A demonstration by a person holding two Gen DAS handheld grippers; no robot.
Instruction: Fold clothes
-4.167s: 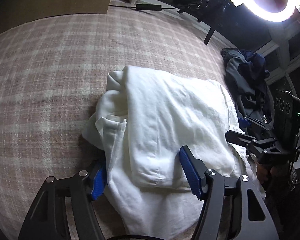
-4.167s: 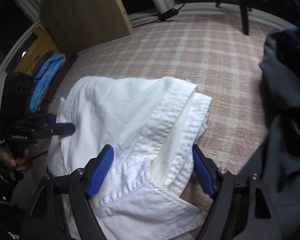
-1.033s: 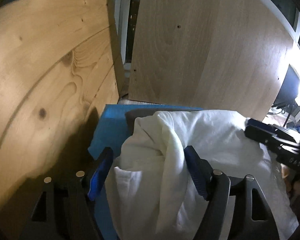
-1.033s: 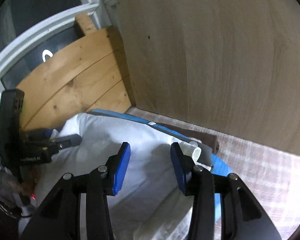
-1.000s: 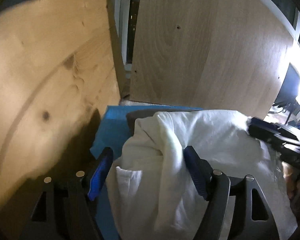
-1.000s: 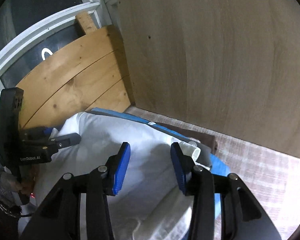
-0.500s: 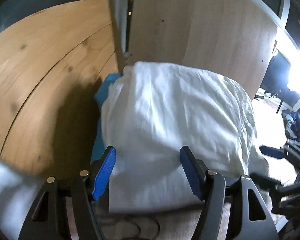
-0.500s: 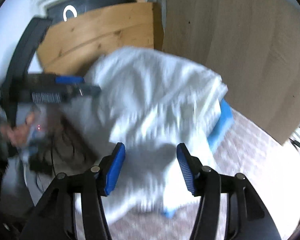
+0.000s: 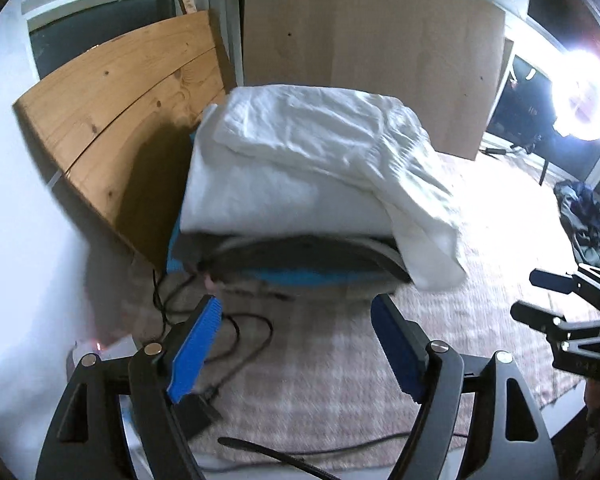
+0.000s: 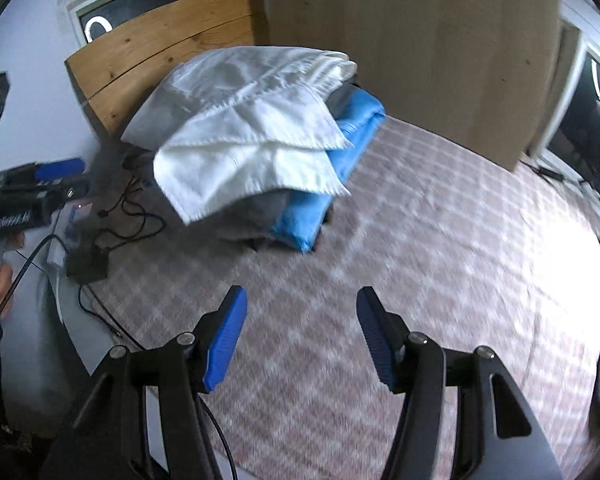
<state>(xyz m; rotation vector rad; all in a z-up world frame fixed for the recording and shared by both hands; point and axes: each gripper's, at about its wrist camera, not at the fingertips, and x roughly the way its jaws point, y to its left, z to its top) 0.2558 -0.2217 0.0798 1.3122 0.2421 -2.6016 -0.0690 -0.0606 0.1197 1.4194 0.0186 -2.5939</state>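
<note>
White shirt (image 9: 300, 160) sits folded atop the stack of clothes (image 10: 320, 184) at the bed's far-left corner. Soft, light, floppy; grab at folded edges w/ both claws. Left claw (image 9: 296, 344) opening wide, right claw (image 10: 300, 336) part-open; both empty.

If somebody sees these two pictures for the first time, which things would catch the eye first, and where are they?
First comes the folded white cotton shirt, lying on top of a stack of blue and grey folded clothes in the corner by the leaning wooden boards. One white end droops over the stack's edge. Next comes the glaring ring light at the far right of the left wrist view, above the pink checked carpet.
</note>
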